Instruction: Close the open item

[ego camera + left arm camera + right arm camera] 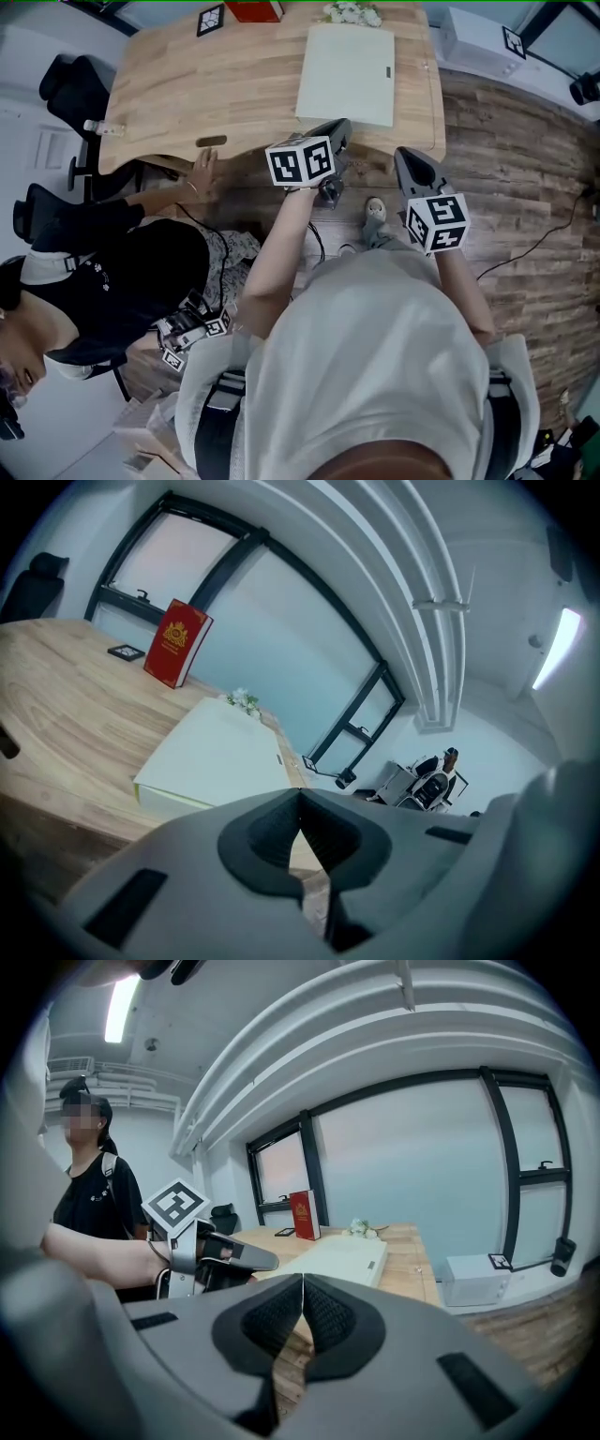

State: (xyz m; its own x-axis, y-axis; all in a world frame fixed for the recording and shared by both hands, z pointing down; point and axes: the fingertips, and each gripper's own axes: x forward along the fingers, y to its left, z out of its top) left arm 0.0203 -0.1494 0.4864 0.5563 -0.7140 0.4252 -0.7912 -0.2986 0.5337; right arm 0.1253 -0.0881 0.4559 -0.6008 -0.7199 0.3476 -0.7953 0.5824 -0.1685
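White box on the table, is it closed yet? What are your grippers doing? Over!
Left gripper shut, empty. Right gripper shut, empty. White box lies flat on the table, lid down. Nothing in the way.

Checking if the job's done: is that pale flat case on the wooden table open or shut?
Shut. The case lies flat on the table, its lid down flush with no gap showing.
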